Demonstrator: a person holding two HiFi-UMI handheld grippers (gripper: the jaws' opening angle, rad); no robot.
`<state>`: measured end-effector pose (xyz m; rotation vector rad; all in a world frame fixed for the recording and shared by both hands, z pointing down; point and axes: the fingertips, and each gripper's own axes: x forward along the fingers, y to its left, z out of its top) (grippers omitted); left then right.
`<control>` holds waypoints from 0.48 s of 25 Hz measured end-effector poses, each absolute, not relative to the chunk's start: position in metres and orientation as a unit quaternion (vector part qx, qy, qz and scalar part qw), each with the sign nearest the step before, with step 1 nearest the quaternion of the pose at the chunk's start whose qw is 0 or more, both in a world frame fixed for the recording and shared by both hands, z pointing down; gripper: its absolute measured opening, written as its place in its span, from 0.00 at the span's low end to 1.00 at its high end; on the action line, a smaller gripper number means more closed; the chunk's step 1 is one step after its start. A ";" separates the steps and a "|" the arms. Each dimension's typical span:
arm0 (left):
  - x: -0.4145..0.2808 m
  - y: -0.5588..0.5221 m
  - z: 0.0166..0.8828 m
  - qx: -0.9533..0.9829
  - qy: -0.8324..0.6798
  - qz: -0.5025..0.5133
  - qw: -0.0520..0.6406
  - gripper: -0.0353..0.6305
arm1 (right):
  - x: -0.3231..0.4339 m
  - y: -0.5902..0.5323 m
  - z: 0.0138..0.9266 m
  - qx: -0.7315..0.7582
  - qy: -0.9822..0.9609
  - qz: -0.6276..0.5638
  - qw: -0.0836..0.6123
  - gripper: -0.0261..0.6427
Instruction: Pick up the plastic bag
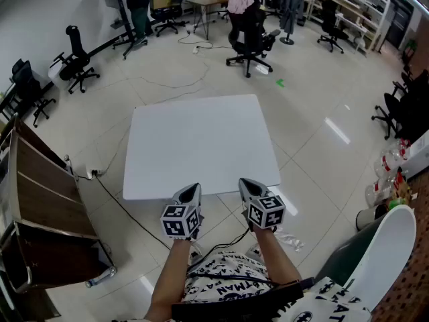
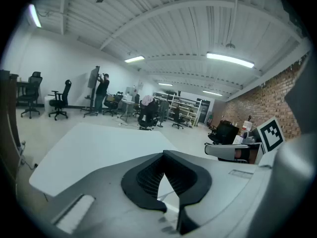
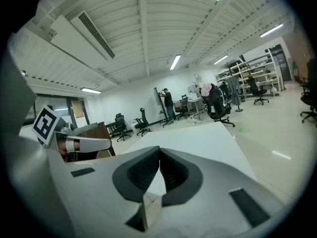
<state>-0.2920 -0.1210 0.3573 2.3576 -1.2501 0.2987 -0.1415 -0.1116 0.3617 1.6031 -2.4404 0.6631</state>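
Observation:
A crumpled clear plastic bag (image 1: 289,239) lies on the floor to the right of the person's legs, below the white table's front right corner. The white table (image 1: 201,143) has nothing on its top. Both grippers hang side by side just off its front edge, pointing at it. My left gripper (image 1: 192,192) has its jaws together with nothing between them, and the table (image 2: 94,145) shows beyond its tip (image 2: 164,155). My right gripper (image 1: 247,184) is shut and empty too, aimed over the table (image 3: 198,140) past its tip (image 3: 159,150). Neither gripper view shows the bag.
A wooden cabinet (image 1: 40,200) stands at the left, with a black cable (image 1: 124,210) trailing over the floor under the table. Office chairs (image 1: 249,35) and a standing person (image 1: 137,5) are far behind. A white chair (image 1: 385,257) and bottles (image 1: 389,173) sit at the right.

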 end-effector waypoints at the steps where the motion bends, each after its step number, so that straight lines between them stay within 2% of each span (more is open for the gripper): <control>1: -0.287 -0.121 0.360 0.857 -0.449 0.111 0.226 0.06 | -0.138 -0.111 0.364 0.537 -0.811 0.221 0.072 0.06; 12: -0.194 -0.105 0.390 0.886 -0.366 0.161 0.235 0.06 | -0.059 -0.079 0.403 0.591 -0.760 0.265 0.057 0.06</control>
